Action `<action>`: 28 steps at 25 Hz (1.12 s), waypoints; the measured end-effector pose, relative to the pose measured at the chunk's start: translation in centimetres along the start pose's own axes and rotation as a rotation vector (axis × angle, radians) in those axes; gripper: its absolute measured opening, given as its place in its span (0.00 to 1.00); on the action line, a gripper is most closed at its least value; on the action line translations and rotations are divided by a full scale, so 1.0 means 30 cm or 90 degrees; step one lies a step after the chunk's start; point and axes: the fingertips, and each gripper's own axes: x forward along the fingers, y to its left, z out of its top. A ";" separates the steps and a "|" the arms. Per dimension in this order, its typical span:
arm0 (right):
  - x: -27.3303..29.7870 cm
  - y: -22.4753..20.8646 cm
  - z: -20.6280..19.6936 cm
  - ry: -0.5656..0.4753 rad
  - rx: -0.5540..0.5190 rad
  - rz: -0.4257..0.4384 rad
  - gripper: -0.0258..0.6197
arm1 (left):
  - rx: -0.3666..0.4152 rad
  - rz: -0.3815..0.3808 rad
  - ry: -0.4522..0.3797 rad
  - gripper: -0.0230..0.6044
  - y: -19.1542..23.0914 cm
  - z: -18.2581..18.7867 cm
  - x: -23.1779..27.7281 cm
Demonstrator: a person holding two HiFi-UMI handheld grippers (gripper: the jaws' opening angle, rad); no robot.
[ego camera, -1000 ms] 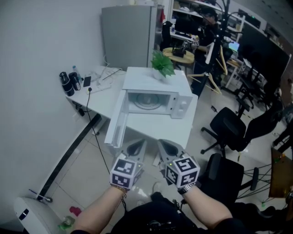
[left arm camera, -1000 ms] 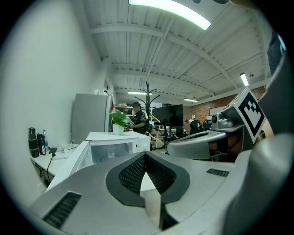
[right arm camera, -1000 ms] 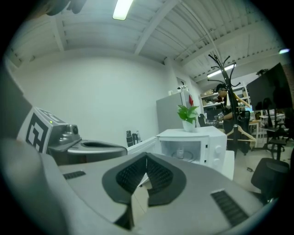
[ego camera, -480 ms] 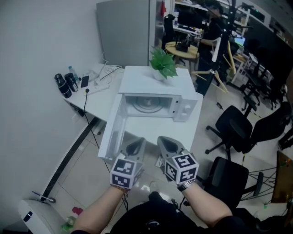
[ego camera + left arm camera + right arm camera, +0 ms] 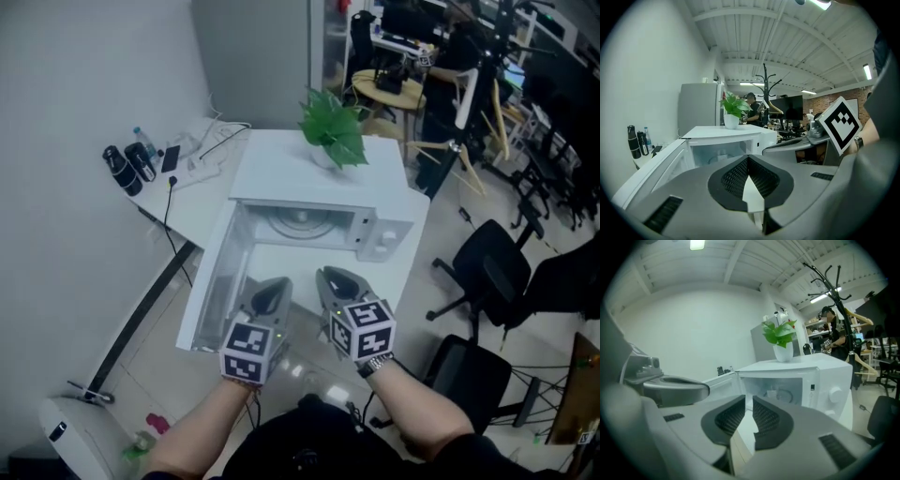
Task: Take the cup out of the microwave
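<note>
The white microwave (image 5: 281,173) stands on a white table with its door (image 5: 217,281) swung open to the left. A small pale cup (image 5: 772,393) sits inside on the turntable, and the left gripper view also shows the cup (image 5: 721,153). Both grippers hover side by side in front of the opening, well short of it. My left gripper (image 5: 269,298) has its tips together with nothing in them. My right gripper (image 5: 336,284) has jaws that are opening; a narrow gap shows between the pads (image 5: 764,416) and nothing is in it.
A potted green plant (image 5: 333,136) stands on top of the microwave. Dark bottles (image 5: 127,164) and cables lie on the desk at the left. Black office chairs (image 5: 492,272) stand to the right. A grey cabinet (image 5: 253,56) is behind, and a coat stand and a person are further back.
Both grippers have moved forward and a little down toward the open microwave, which now looks larger and nearer. The right gripper's jaws have parted slightly.
</note>
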 end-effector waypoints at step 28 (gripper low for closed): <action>0.550 -0.254 -0.102 0.080 -0.003 -0.030 0.54 | -0.023 0.085 0.036 0.03 0.274 -0.029 0.304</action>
